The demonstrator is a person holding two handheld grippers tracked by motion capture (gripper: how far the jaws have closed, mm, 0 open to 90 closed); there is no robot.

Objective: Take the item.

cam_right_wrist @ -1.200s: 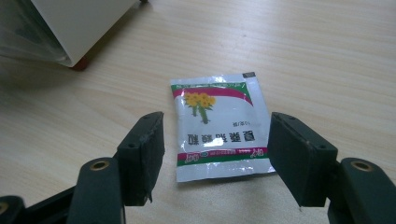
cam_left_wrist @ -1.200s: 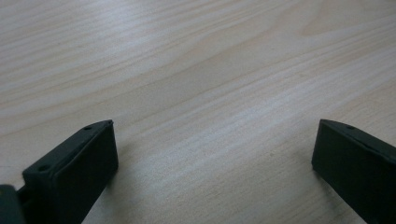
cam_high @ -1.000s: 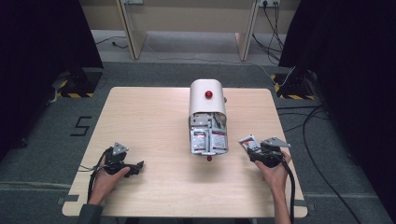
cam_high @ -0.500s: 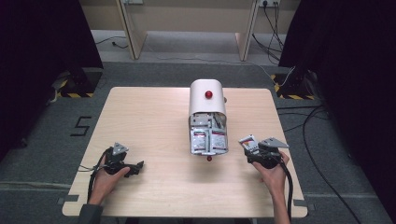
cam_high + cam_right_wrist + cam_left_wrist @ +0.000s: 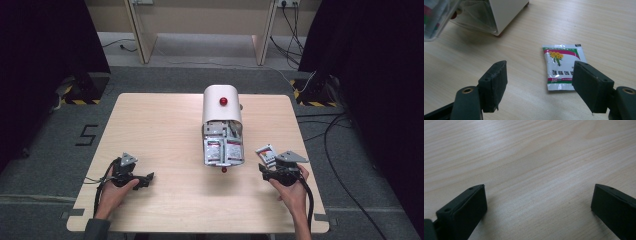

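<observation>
White sachet (image 5: 563,67) with yellow flower print lies flat on the table (image 5: 599,30). It sits just ahead of the right gripper (image 5: 541,82), nearer one of its spread fingers (image 5: 592,86)

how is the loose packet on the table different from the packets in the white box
The loose packet lies flat and alone on the bare table, by the right gripper. The boxed packets sit side by side in the white box's opened front. Both show white wrappers with red print.

A lab-style recording bay: a bare wooden table (image 5: 165,130) on grey carpet, black curtains (image 5: 45,45), hazard-striped floor tape (image 5: 75,101), trailing cables (image 5: 330,135).
</observation>
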